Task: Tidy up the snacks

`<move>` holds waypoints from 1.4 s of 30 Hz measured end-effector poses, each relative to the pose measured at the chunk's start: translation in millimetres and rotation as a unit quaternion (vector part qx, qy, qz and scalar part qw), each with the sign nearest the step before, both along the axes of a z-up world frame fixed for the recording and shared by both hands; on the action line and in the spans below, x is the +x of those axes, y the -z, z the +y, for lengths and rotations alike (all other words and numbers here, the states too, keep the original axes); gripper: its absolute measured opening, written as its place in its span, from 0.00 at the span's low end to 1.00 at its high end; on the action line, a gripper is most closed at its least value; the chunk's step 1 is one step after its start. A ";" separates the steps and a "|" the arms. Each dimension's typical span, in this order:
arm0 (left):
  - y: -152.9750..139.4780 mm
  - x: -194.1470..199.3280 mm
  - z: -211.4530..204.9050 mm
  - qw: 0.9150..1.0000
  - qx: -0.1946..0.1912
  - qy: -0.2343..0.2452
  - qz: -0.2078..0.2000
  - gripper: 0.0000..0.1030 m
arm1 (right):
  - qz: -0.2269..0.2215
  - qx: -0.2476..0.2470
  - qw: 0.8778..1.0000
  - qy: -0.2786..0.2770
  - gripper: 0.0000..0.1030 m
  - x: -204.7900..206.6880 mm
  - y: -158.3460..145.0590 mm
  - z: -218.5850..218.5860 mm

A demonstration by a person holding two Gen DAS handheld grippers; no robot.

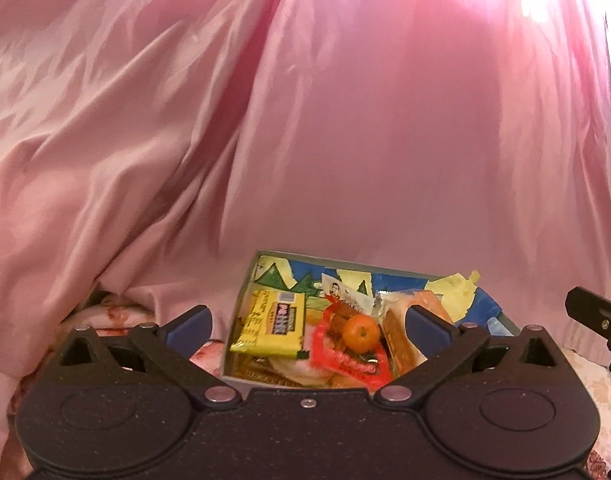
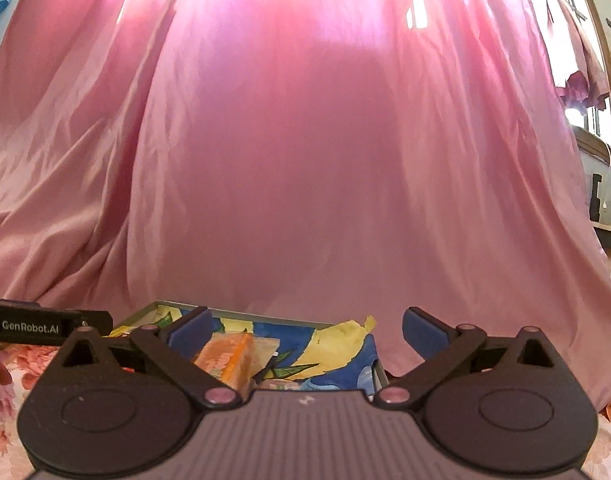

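A grey box (image 1: 241,304) lined with blue, yellow and green paper holds the snacks. Inside lie a yellow packet (image 1: 271,326), a red wrapper (image 1: 345,364), a small orange fruit (image 1: 360,333), a white sachet (image 1: 345,293) and an orange-brown pack (image 1: 401,332). My left gripper (image 1: 307,326) hovers just before the box, open, with nothing between its blue pads (image 1: 187,326). My right gripper (image 2: 307,330) is open and empty too, above the box's right part (image 2: 337,356), where an orange pack (image 2: 227,360) shows. Its tip appears at the left wrist view's right edge (image 1: 597,316).
A pink satin curtain (image 1: 305,120) hangs close behind the box and fills both views. The box rests on a floral cloth (image 2: 9,392). The left gripper's body (image 2: 37,326) juts in at the left of the right wrist view. A window and shelf (image 2: 605,184) stand far right.
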State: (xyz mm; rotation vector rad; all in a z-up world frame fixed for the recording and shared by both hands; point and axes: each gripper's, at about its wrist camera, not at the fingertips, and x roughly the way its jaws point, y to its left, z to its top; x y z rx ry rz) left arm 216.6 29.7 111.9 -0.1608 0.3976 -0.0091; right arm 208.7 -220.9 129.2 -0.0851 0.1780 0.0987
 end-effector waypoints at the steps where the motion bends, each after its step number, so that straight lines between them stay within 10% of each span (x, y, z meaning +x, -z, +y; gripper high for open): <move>1: -0.3 -4.0 0.4 1.000 0.002 0.000 -0.001 0.99 | 0.000 0.000 1.000 -0.001 1.00 -3.4 -0.3 0.4; 42: 25.6 -98.0 -5.2 0.999 0.039 -0.029 -0.016 0.99 | 0.004 0.022 1.000 -0.011 1.00 -91.9 28.6 -6.7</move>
